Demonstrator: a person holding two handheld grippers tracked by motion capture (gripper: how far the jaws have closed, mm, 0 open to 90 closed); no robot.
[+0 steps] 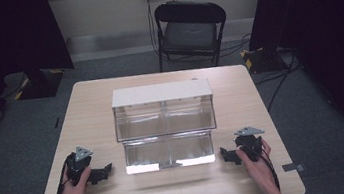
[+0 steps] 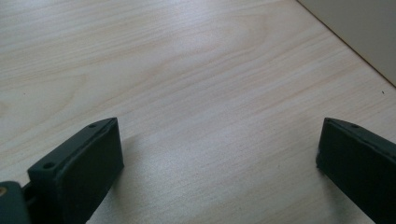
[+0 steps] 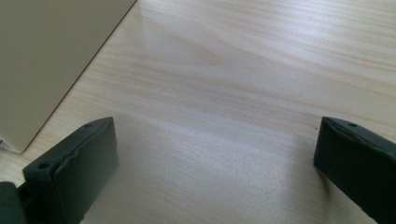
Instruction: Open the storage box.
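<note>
Sitting mid-bench: clear two-compartment bin box (image 1: 163, 109), white top, front flap (image 1: 168, 151) dropped open toward the person. Left gripper (image 1: 100, 173) and right gripper (image 1: 227, 154) flank the flap on the bench (image 1: 94, 94), jaws wide apart, holding nothing. Risks: clear plastic is hard to judge for depth, so a jaw may clip the flap; the light box could skid if pushed one-sided.

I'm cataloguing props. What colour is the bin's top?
White, over clear plastic walls; the bin's top shows best in the high view.
</note>
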